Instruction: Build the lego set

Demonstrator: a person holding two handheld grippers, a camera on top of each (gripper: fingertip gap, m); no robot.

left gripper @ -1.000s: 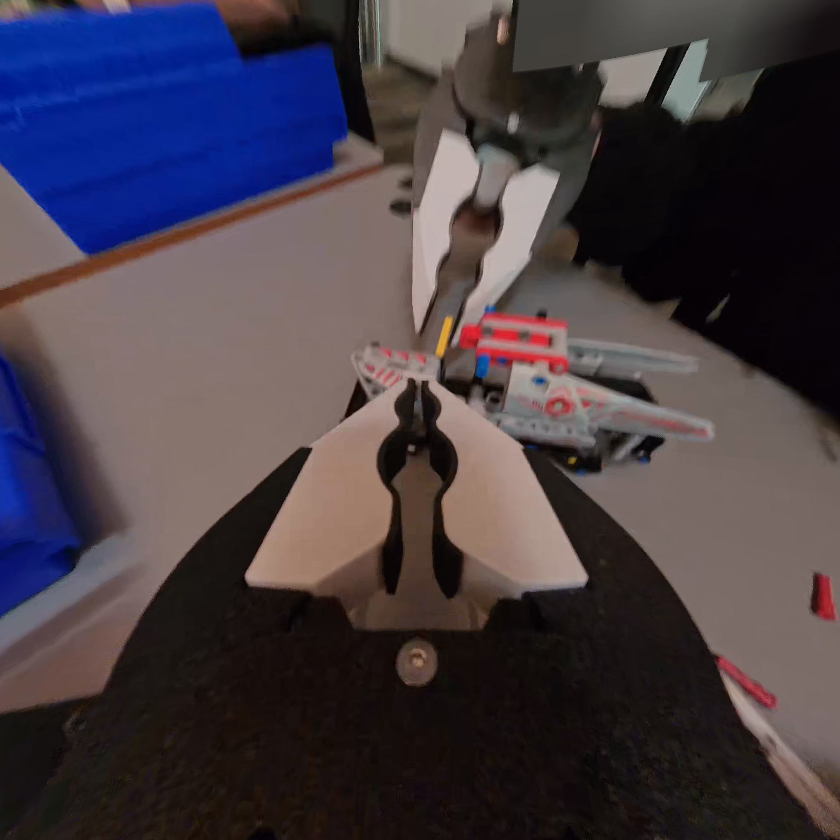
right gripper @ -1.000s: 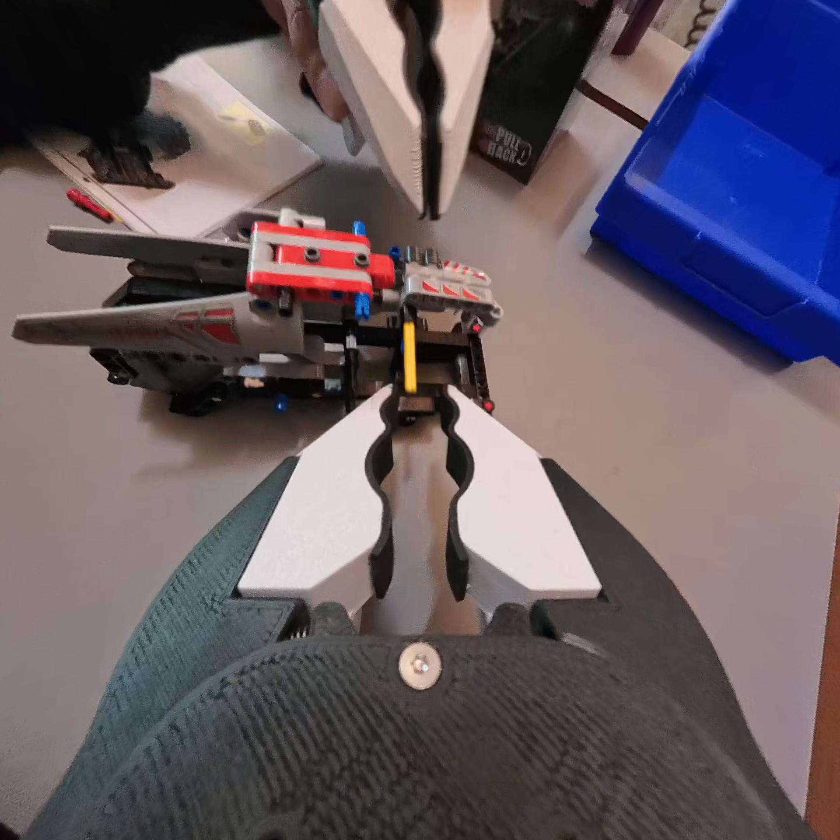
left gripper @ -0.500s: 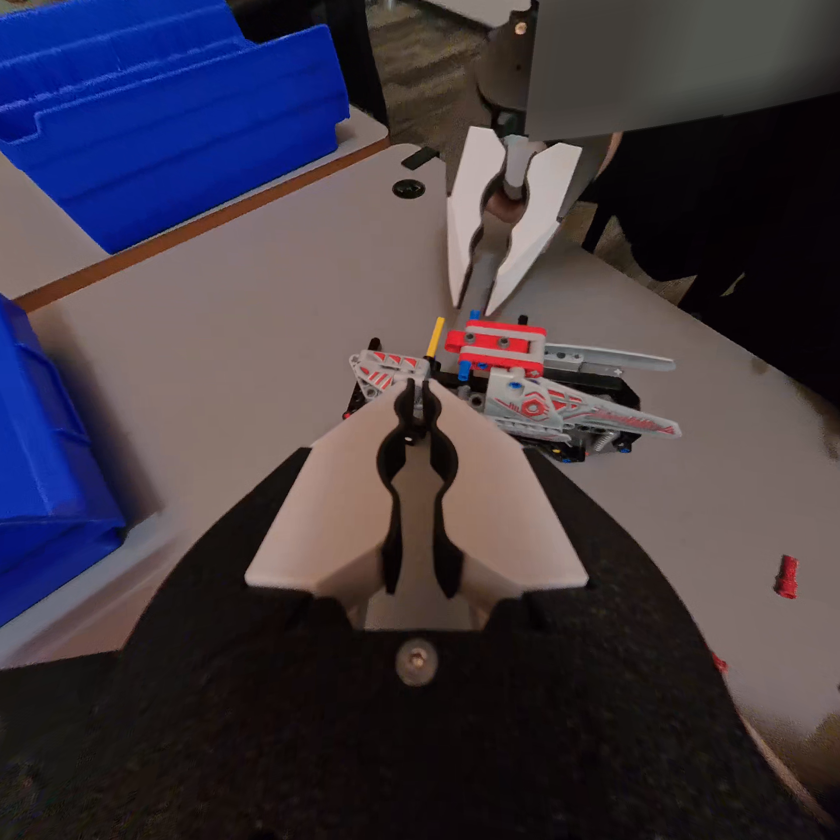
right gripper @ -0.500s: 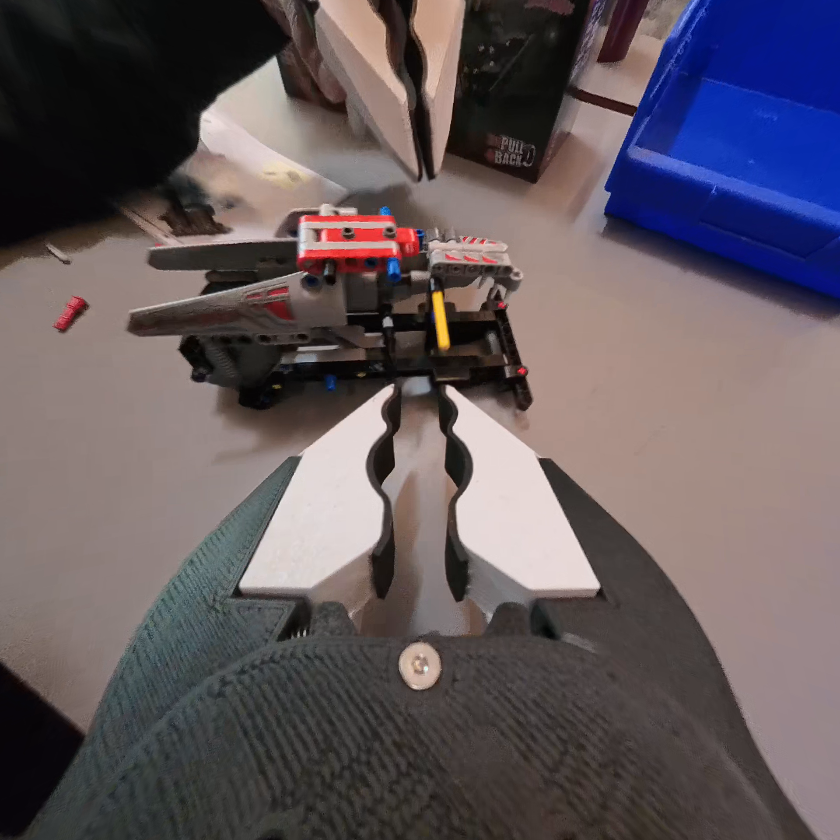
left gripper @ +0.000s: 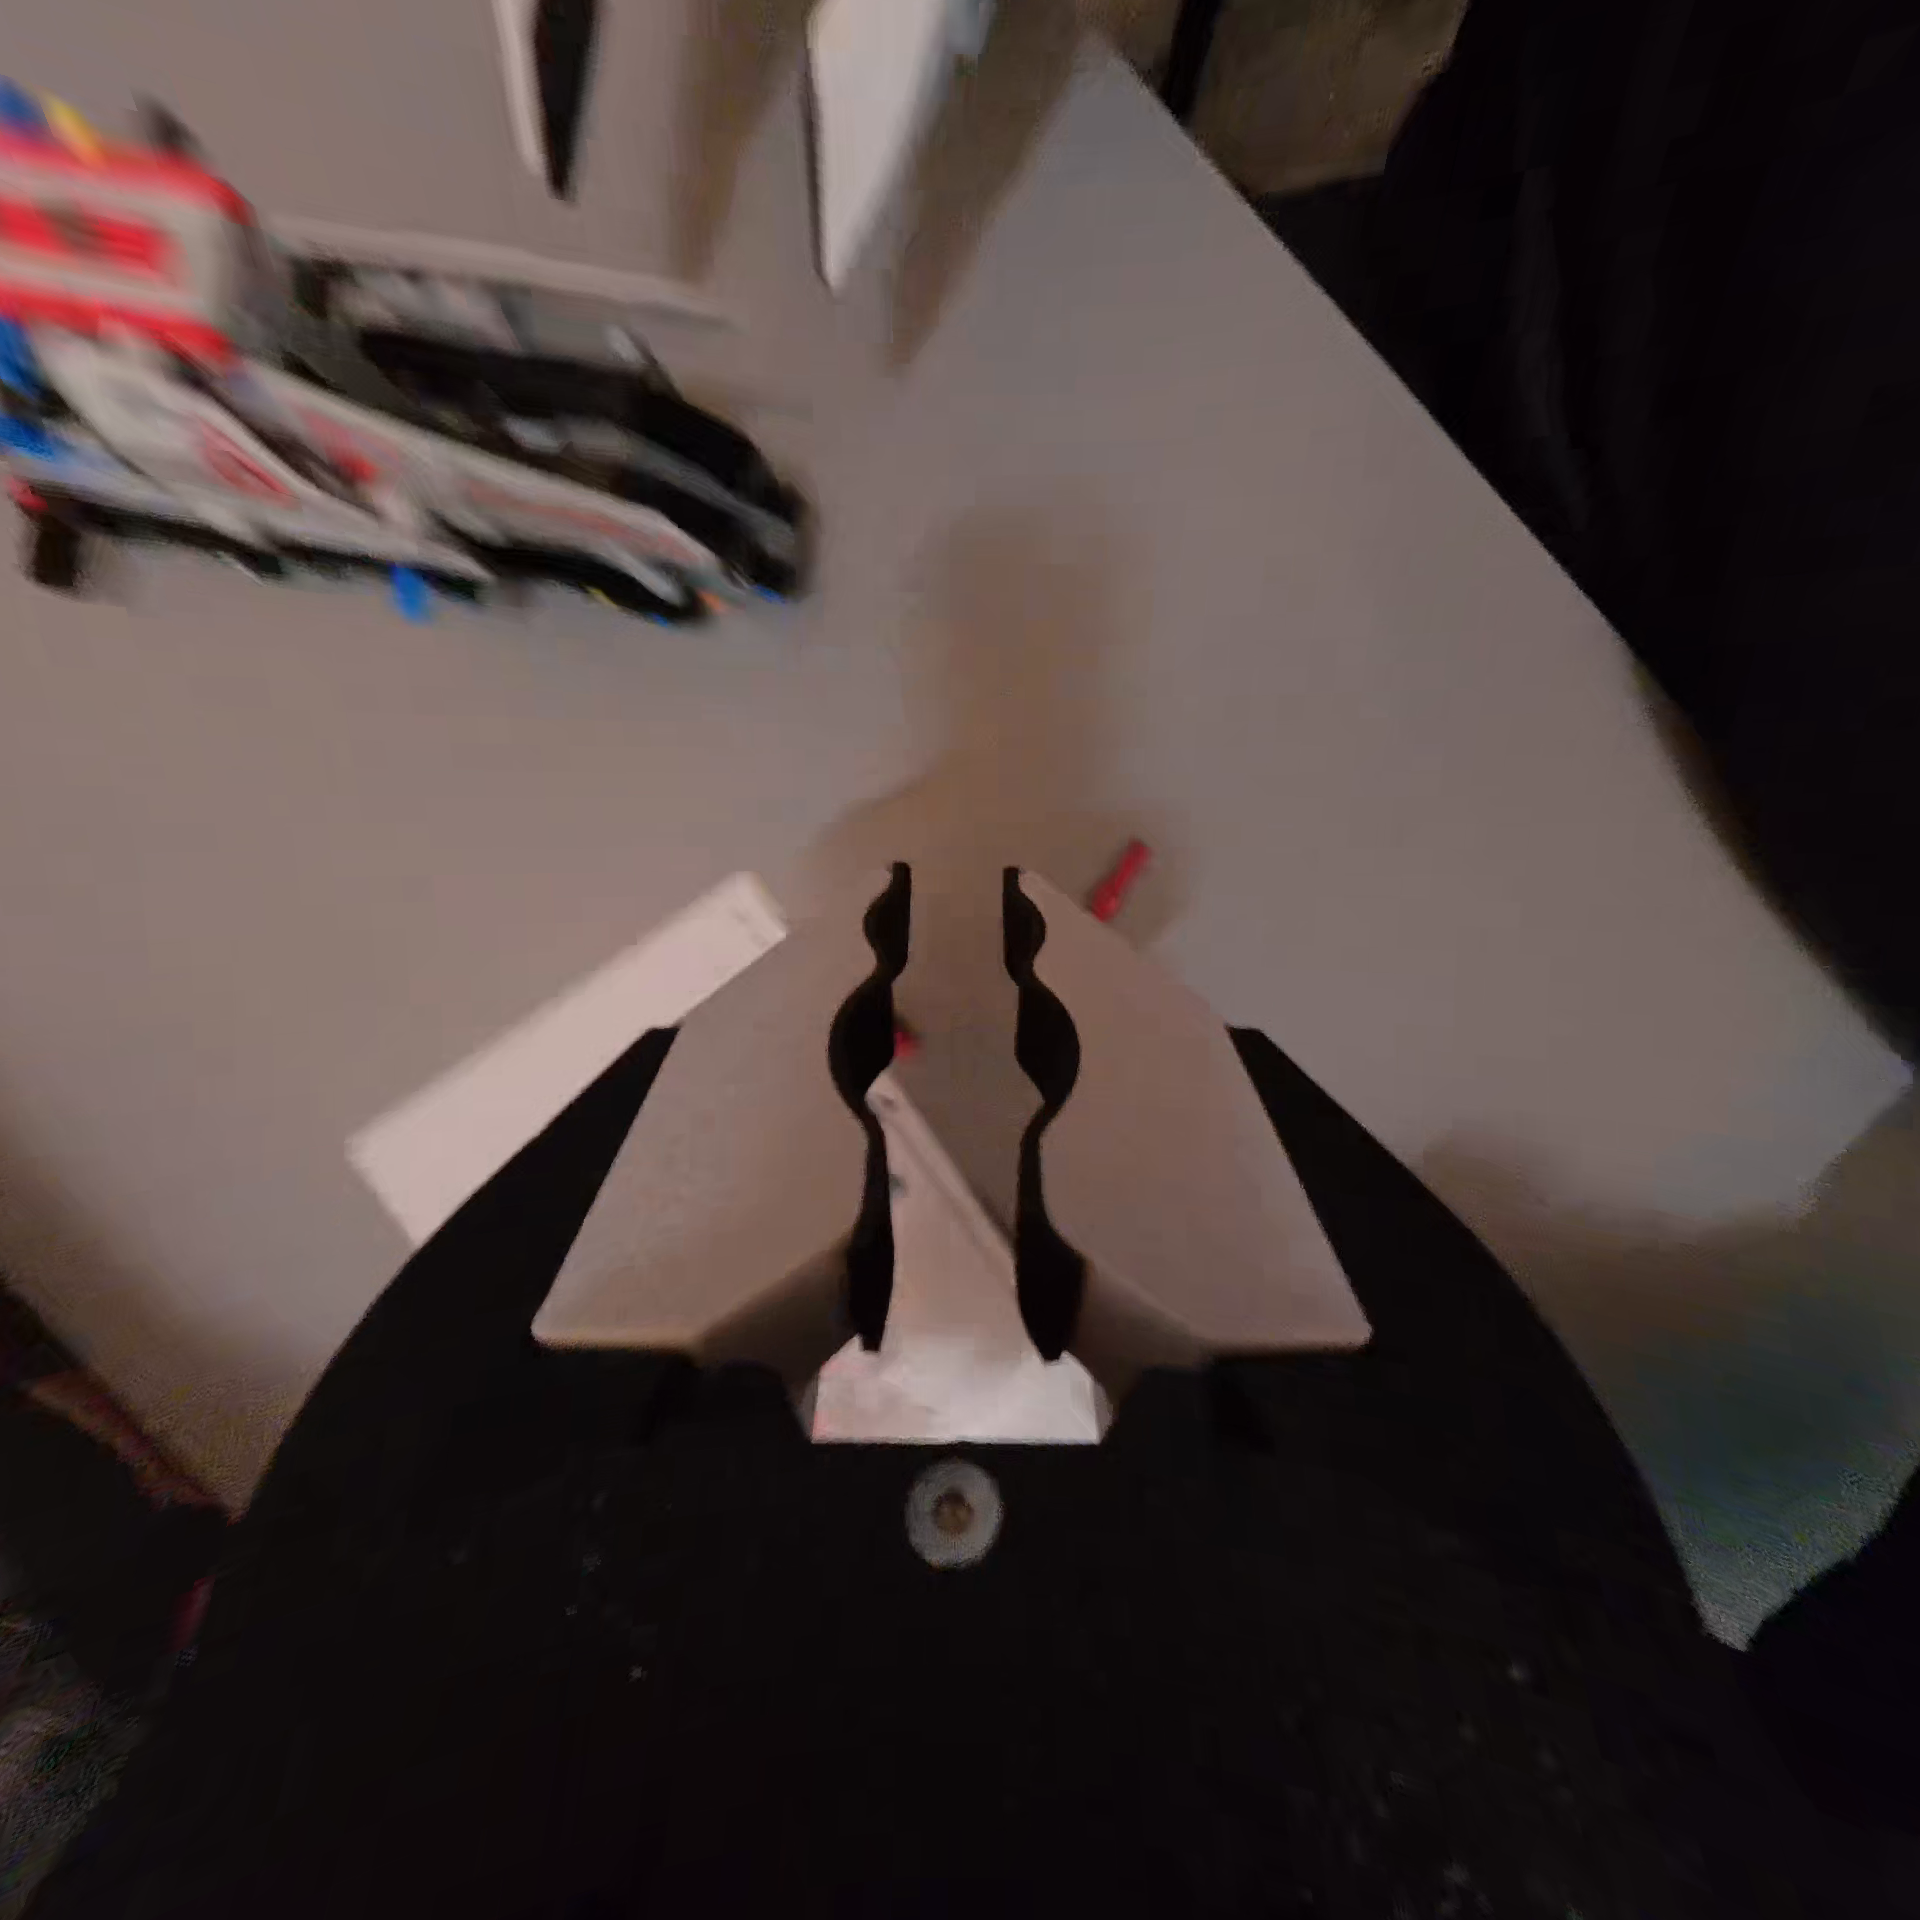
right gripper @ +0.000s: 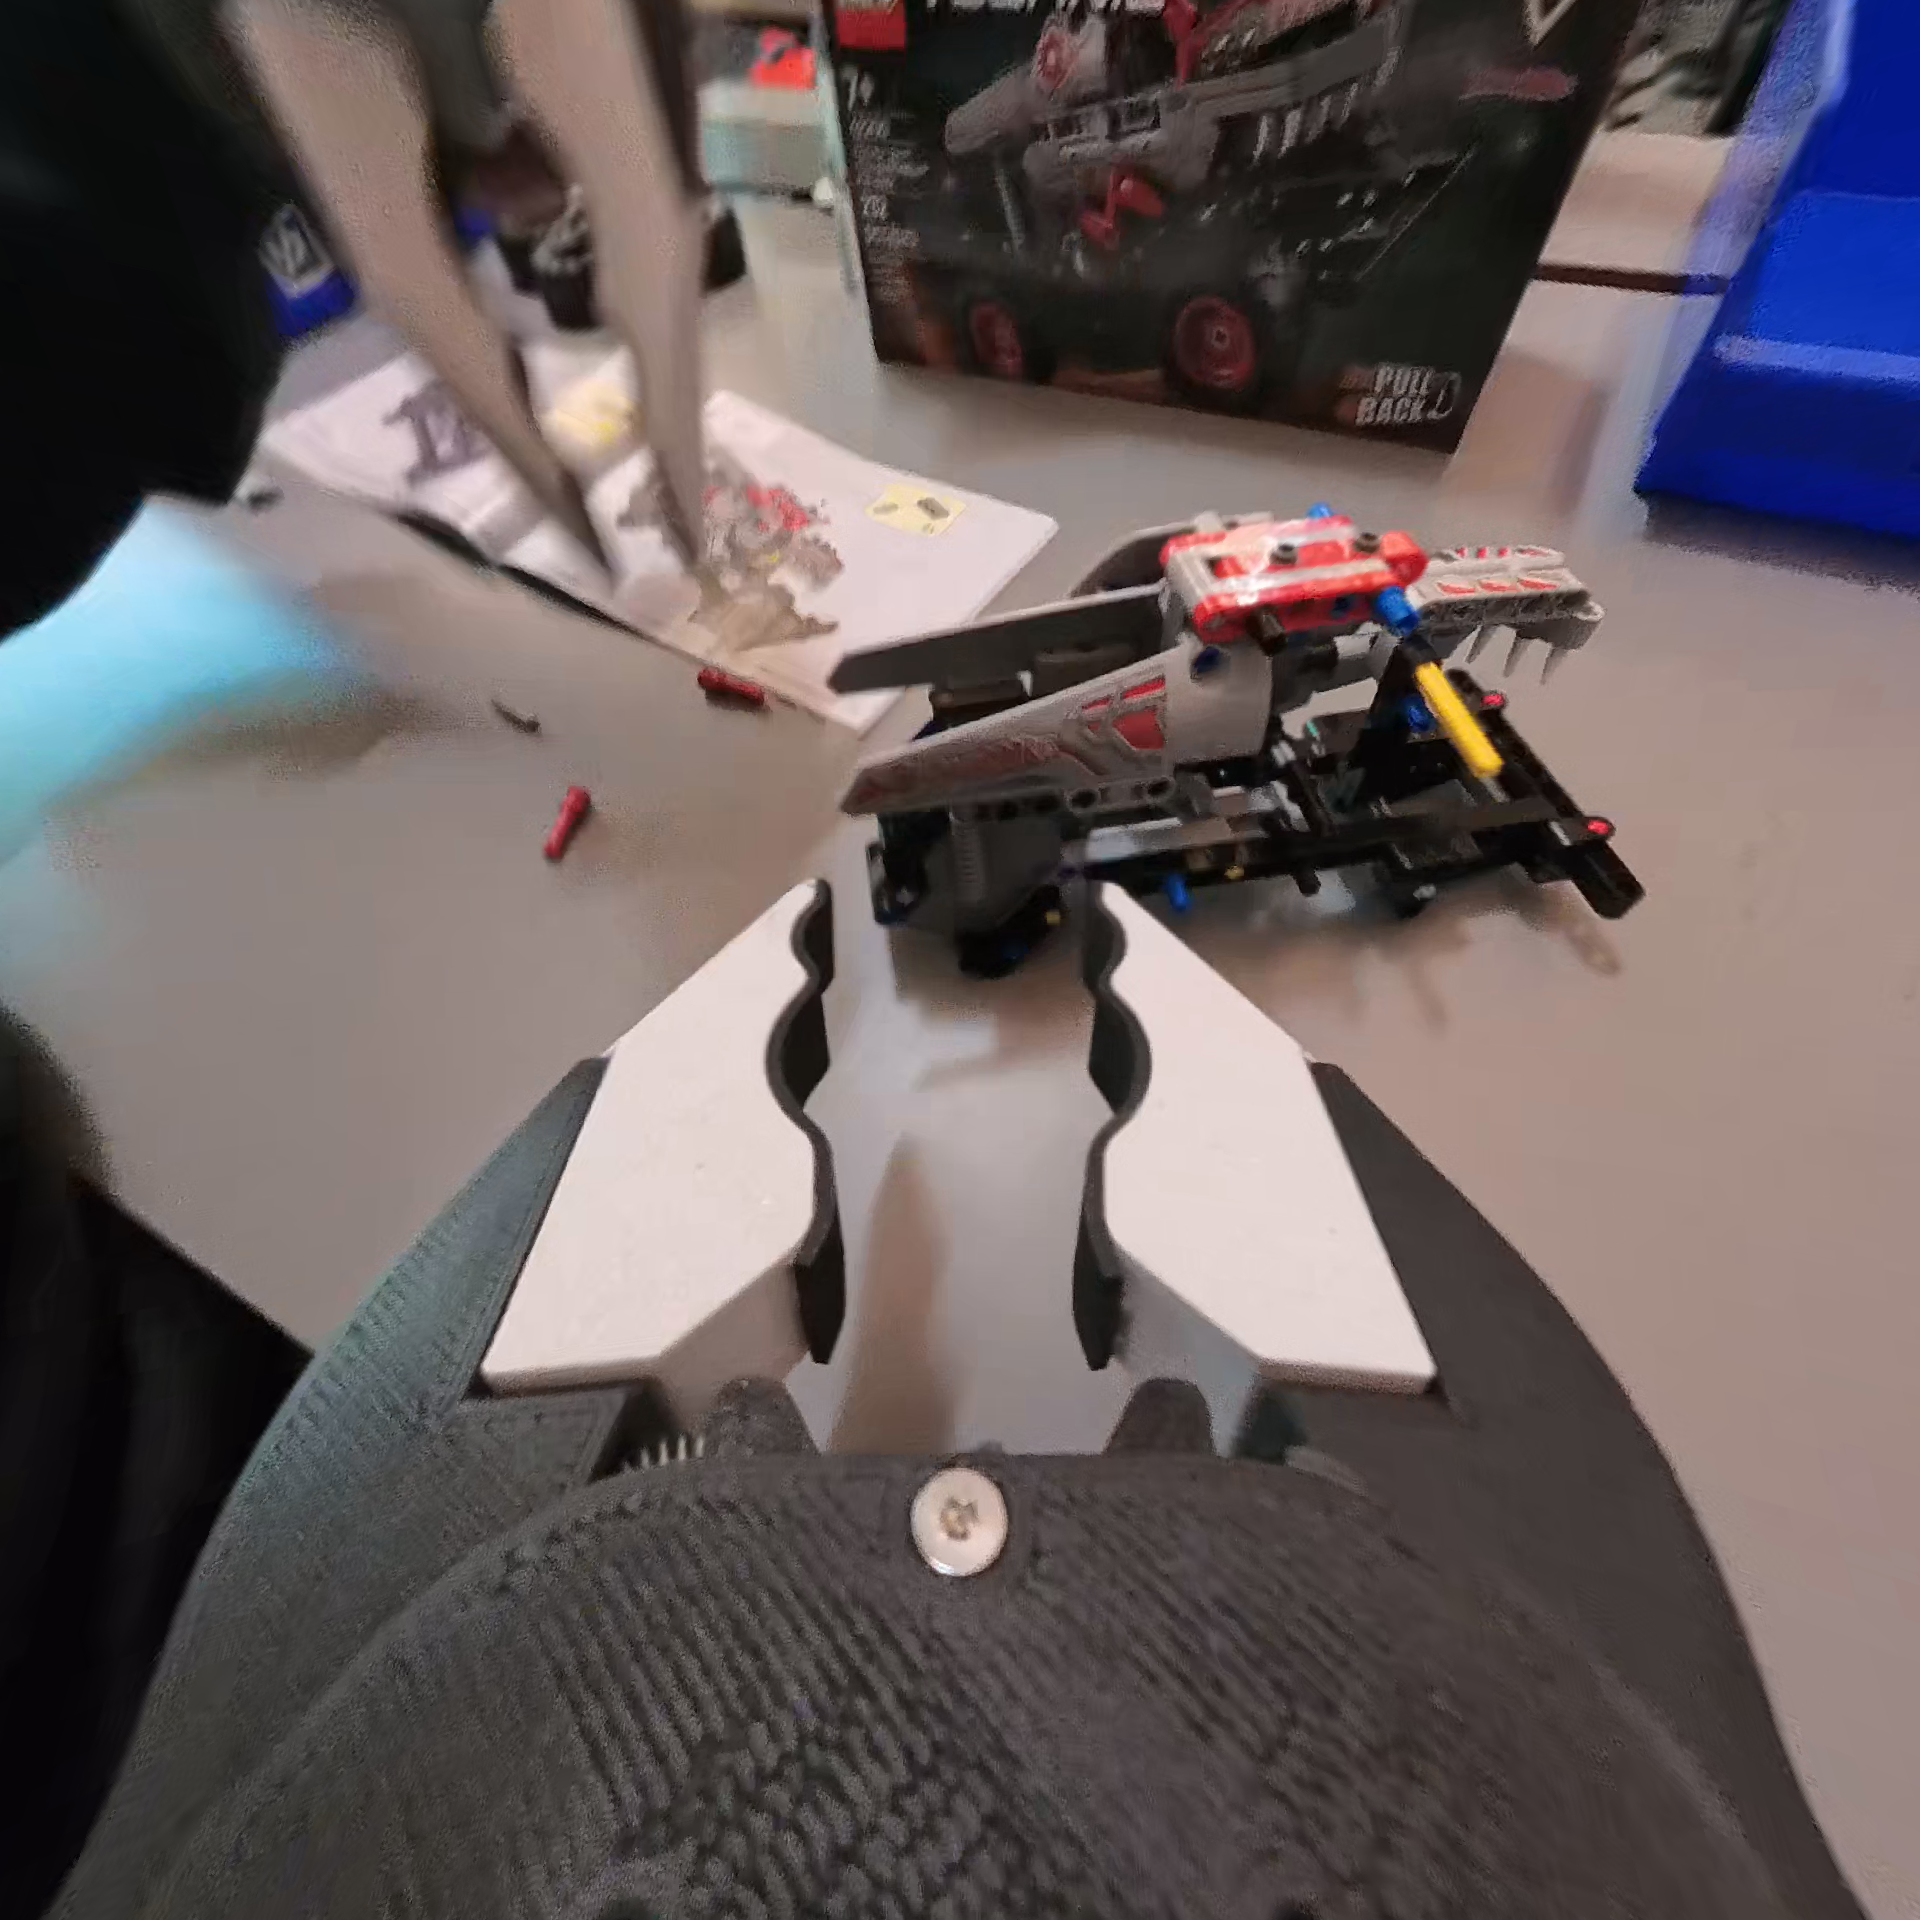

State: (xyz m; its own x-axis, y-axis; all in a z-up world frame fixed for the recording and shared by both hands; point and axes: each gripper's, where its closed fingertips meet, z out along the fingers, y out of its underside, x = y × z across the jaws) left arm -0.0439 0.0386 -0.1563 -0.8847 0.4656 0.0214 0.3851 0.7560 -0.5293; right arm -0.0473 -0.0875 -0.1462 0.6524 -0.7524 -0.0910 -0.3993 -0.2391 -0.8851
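The partly built Lego vehicle (right gripper: 1226, 727), grey, red and black with a yellow axle, stands on the grey table. It shows blurred at the upper left of the left wrist view (left gripper: 364, 447). My right gripper (right gripper: 956, 914) is open and empty, just short of the vehicle's rear end. My left gripper (left gripper: 954, 883) is open and empty, held over the corner of the white instruction booklet (left gripper: 582, 1039). It also shows in the right wrist view (right gripper: 639, 530), above the booklet (right gripper: 883, 561). A loose red pin (left gripper: 1117, 878) lies just right of its tips.
Two red pins (right gripper: 566, 821) (right gripper: 727, 686) and a small dark piece (right gripper: 516, 717) lie by the booklet. The dark Lego box (right gripper: 1195, 208) stands behind, with a blue bin (right gripper: 1808, 312) at the right. The table edge (left gripper: 1455, 468) runs close on the right. My hands' fingertips stand some 12 cm from each other. To the loose red pin (left gripper: 1117, 878): left tips about 7 cm, right tips about 15 cm. It turns up in the right wrist view (right gripper: 569, 821) as well.
My left gripper has opened and swung away from the vehicle to the booklet and loose red pins. My right gripper has opened wider and shifted from the vehicle's front to its rear.
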